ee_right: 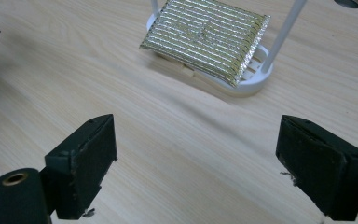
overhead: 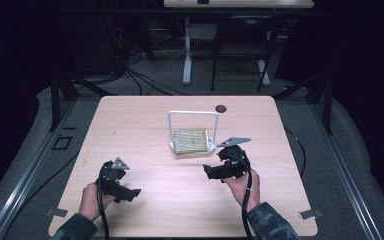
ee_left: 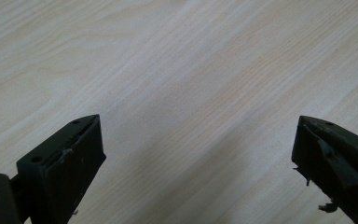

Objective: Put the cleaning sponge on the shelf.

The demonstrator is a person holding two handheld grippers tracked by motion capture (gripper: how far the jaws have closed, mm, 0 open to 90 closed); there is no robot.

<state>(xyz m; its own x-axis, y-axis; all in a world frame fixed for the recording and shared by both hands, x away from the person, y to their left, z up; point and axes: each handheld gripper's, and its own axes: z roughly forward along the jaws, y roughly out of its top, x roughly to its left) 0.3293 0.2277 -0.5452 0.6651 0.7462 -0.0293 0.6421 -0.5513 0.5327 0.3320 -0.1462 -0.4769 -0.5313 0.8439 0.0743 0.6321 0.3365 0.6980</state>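
A ribbed, silvery-gold pad (overhead: 190, 140) lies tilted on a small white stand (overhead: 210, 147) with a tall white hoop (overhead: 192, 113), just right of the table's middle. In the right gripper view the pad (ee_right: 205, 37) rests on the stand's white base (ee_right: 257, 78), ahead of the jaws and apart from them. My right gripper (overhead: 211, 171) (ee_right: 196, 122) is open and holds nothing, a short way in front of the stand. My left gripper (overhead: 130, 194) (ee_left: 196, 123) is open over bare wood at the front left.
The light wooden table (overhead: 145, 125) has a dark round hole (overhead: 221, 108) behind the stand. Bare wood lies between the two grippers. Beyond the table stand dark frames, cables and the legs of another table (overhead: 187, 55).
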